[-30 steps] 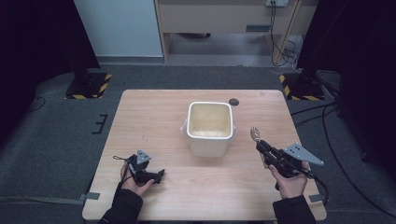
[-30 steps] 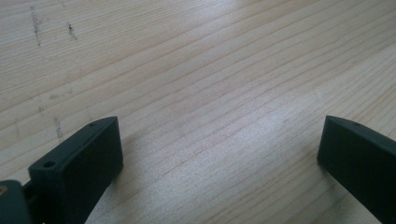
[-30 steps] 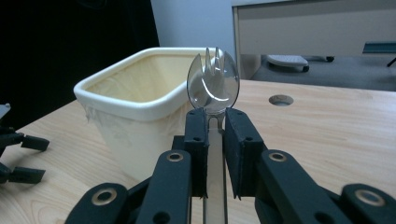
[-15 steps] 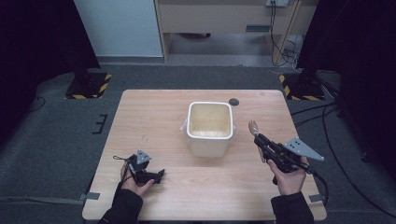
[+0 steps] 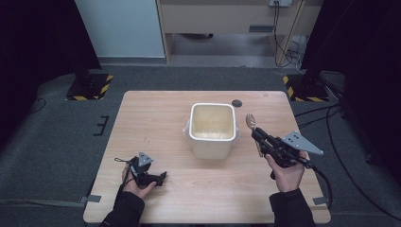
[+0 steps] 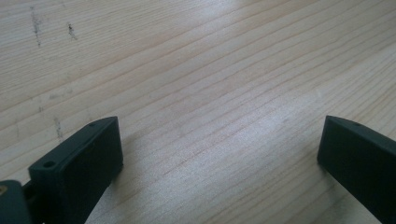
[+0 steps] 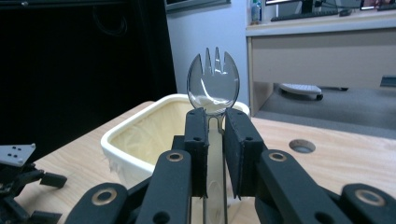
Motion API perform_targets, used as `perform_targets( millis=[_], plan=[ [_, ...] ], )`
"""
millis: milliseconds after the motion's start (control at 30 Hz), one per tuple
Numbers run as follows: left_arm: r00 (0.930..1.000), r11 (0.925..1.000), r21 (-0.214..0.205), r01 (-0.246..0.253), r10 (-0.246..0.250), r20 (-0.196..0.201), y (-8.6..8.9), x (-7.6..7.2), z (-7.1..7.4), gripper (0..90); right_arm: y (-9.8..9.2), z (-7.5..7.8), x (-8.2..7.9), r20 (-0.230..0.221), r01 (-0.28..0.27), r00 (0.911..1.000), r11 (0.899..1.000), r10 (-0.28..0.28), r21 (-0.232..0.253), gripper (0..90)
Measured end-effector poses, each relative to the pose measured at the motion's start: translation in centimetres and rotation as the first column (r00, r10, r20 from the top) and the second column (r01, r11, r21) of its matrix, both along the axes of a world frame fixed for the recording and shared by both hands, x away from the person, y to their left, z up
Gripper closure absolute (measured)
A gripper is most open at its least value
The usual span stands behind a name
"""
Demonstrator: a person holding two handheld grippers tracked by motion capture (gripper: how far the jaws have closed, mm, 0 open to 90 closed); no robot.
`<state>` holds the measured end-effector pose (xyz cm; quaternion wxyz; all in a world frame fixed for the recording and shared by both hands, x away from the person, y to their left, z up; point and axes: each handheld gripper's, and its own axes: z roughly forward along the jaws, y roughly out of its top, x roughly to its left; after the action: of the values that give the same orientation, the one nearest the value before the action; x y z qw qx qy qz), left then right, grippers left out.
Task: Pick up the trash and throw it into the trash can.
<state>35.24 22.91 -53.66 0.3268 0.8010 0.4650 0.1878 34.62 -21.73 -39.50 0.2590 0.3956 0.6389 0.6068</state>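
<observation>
High view, table: the wooden table (image 5: 156, 118) carries a cream square container (image 5: 213, 130) near its middle, with a dark round hole (image 5: 236, 102) in the tabletop at the container's 1 o'clock.
High view, right gripper: the right gripper (image 5: 257, 135) sits at the container's 3 o'clock, just beside its wall, jaws pinching a clear plastic spork (image 5: 251, 121) whose head points toward 11 o'clock, level with the rim.
High view, left gripper: the left gripper (image 5: 161, 177) rests on the table at the container's 7 o'clock, well apart from it, in the left hand (image 5: 135, 182).
Left gripper view, jaws: spread wide over bare wood grain (image 6: 210, 93), nothing between them.
Right gripper view, grip: the pads are pressed on the spork's neck (image 7: 214, 122), just below the bowl, so the tined head (image 7: 213, 81) stands upright at 12 o'clock.
Right gripper view, target: the container's rim (image 7: 140, 122) lies at 10 o'clock behind the jaws, its inside apparently empty.
Step in hand (judged): carrying the spork to the container to put it in.
Doing it well: get the head above the near rim before crossing, then move toward 9 o'clock over the opening.
Release: tilt the tines down inside the walls and open only once the spork is well within.
Risk: the thin handle could twist in the pads if it knocks the rim.
</observation>
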Motion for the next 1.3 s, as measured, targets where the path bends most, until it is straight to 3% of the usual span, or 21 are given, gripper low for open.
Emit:
perform_targets(
  millis=[300, 1300],
  plan=[
    [1.0, 1.0, 0.0, 0.0, 0.0, 0.0, 0.0, 0.0, 0.0, 0.0, 0.9, 1.1, 0.8, 0.019, -0.008, 0.9998, 1.0, 0.008, 0.006, 79.7],
    [1.0, 1.0, 0.0, 0.0, 0.0, 0.0, 0.0, 0.0, 0.0, 0.0, 3.3, 2.0, 4.0, 0.016, -0.017, 0.9997, 1.0, 0.016, 0.013, 79.6]
  ],
)
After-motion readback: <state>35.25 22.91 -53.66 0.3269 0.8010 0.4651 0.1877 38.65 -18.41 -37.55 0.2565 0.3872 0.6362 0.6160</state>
